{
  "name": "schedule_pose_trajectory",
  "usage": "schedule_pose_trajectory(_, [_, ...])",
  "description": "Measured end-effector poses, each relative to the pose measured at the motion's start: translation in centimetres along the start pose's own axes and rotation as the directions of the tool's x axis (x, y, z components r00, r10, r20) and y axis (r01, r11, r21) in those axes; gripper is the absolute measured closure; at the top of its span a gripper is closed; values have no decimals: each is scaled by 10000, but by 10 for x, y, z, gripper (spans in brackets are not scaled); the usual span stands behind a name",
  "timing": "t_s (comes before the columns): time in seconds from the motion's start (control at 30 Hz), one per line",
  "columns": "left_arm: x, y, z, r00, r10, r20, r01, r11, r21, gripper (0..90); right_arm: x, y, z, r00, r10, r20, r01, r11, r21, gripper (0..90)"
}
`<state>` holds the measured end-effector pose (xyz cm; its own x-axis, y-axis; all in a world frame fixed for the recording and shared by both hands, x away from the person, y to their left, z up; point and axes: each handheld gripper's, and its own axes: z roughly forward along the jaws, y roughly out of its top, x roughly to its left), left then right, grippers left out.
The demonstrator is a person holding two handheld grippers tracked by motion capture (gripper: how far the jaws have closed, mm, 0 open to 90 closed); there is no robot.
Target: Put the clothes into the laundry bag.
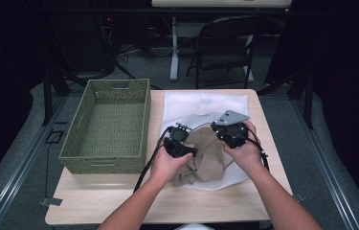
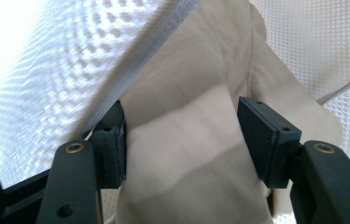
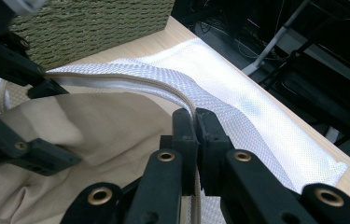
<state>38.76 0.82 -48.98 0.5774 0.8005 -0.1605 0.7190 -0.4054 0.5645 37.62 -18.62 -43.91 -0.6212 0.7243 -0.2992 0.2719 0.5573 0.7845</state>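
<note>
A light wooden table [image 1: 119, 201] was seen from the high view, set on a grey floor among dark surroundings, with a black folding chair [image 1: 225, 45] standing well behind it. On the left part of the table a green woven basket [image 1: 107, 127] was placed, its inside bare. Just beside the basket, on the right part of the table, a white mesh bag [image 1: 203, 103] was laid flat, its far end reaching toward the table's back edge. A beige cloth [image 1: 210, 165] was lodged in the bag's near, open end, bunched in folds and partly covered by the mesh.

The bag's mouth was edged by a grey-beige zipper band [image 3: 130, 84], which was seen in the right gripper view curving from the basket side toward the jaws. The right tool [image 3: 195, 133] was clamped tight on that band, the rim of the bag being pinched between its two pads and lifted a little off the table. In the high view the right tool [image 1: 229, 132] was held above the bag's opening, topped by its grey three-cornered plate.

The left tool [image 2: 184, 140] was held over the beige cloth [image 2: 186, 154], its jaws standing moderately apart on either side of a fold. The cloth lay between the pads [image 2: 266, 135]; whether it was touched by them could not be told. The left tool [image 1: 179, 143] was positioned just beside the right one.
</note>
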Motion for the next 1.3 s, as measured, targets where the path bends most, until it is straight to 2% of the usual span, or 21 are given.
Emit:
schedule_pose_trajectory(0.1, [0, -4, -6, 9999, -9, 125, 7, 9999, 147, 324, 0, 0, 1, 10000, 8, 6, -8, 10000, -16, 875])
schedule_pose_trajectory(0.23, [1, -11, -15, 9989, 5, 469, -3, 10000, -39, 262, 1, 0, 1, 10000, 1, -42, -1, 10000, -29, 875])
schedule_pose_trajectory(0.37, [3, -19, -21, 9988, 173, 466, -175, 9998, 27, 214, 1, 0, 1, 10000, -20, -35, 20, 10000, 11, 875])
schedule_pose_trajectory(0.43, [3, -23, -24, 9991, 143, 406, -150, 9997, 183, 205, 1, -1, 1, 10000, -10, -38, 10, 10000, 13, 875])
schedule_pose_trajectory(0.53, [5, -30, -28, 9987, 19, 501, -27, 9999, 150, 208, 2, -2, 1, 10000, -31, -30, 31, 10000, 2, 875])
schedule_pose_trajectory(0.63, [5, -38, -29, 9987, 64, 507, -73, 9998, 179, 207, 3, -2, 2, 10000, -31, -42, 32, 10000, 49, 875])
schedule_pose_trajectory(0.67, [5, -40, -30, 9984, 174, 538, -182, 9997, 132, 222, 3, -2, 2, 10000, -29, -47, 29, 10000, 31, 875])
schedule_pose_trajectory(0.73, [1, -46, -30, 9986, 467, 264, -461, 9987, -225, 354, 3, -2, 2, 9999, -64, -89, 64, 10000, 40, 875])
schedule_pose_trajectory(0.83, [2, -50, -28, 9984, 562, -5, -562, 9982, -195, 396, 4, -3, 2, 10000, -58, -69, 58, 10000, 46, 875])
schedule_pose_trajectory(0.93, [4, -55, -24, 9985, 537, 74, -537, 9985, -54, 412, 4, -3, 2, 10000, -44, -83, 44, 10000, 35, 875])
schedule_pose_trajectory(1.17, [8, -65, -17, 9969, 773, -147, -773, 9970, -36, 430, 4, -4, 1, 9999, -45, -102, 46, 10000, 57, 875])
schedule_pose_trajectory(1.23, [7, -69, -14, 9972, 733, -140, -731, 9972, 177, 429, 5, -4, 1, 9999, -57, -91, 58, 10000, 58, 875])
schedule_pose_trajectory(1.3, [7, -72, -11, 9973, 722, -149, -719, 9972, 195, 424, 6, -4, 1, 9999, -62, -121, 63, 10000, 58, 875])
